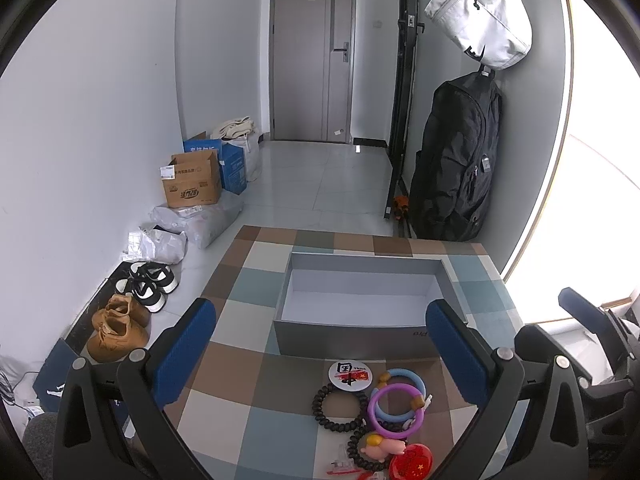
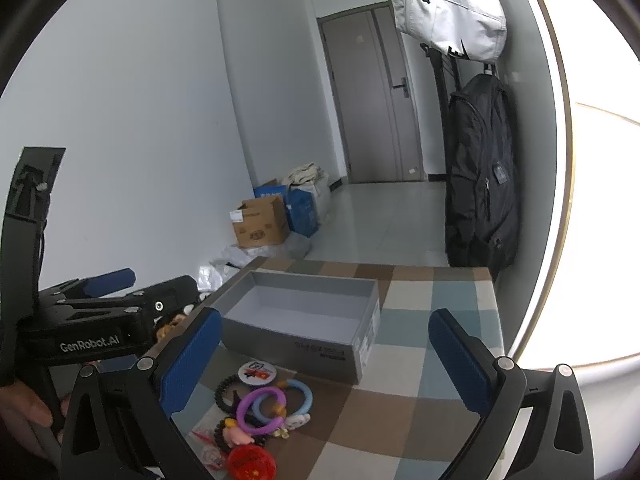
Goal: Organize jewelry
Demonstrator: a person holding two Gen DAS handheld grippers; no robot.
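Nearest, clustered at the front edge of the checked brown, blue and cream tablecloth (image 1: 224,364): the round red badge (image 1: 411,467), pink pig charm (image 1: 380,446), black coiled hair ties (image 1: 341,405), purple plastic ring (image 1: 394,408), pale blue ring (image 1: 406,380) and white printed badge (image 1: 350,374). Left gripper (image 1: 320,348) spread wide above them, holding nothing; right gripper (image 2: 324,360) likewise spread and empty. Best probably to single out one loose outer piece, such as the white badge, and pinch it squarely, since the rings overlapped. Just beyond, the open grey cardboard box (image 1: 352,336), empty. Hard to make out: clear and red bits at the lower edge, cut off and small.
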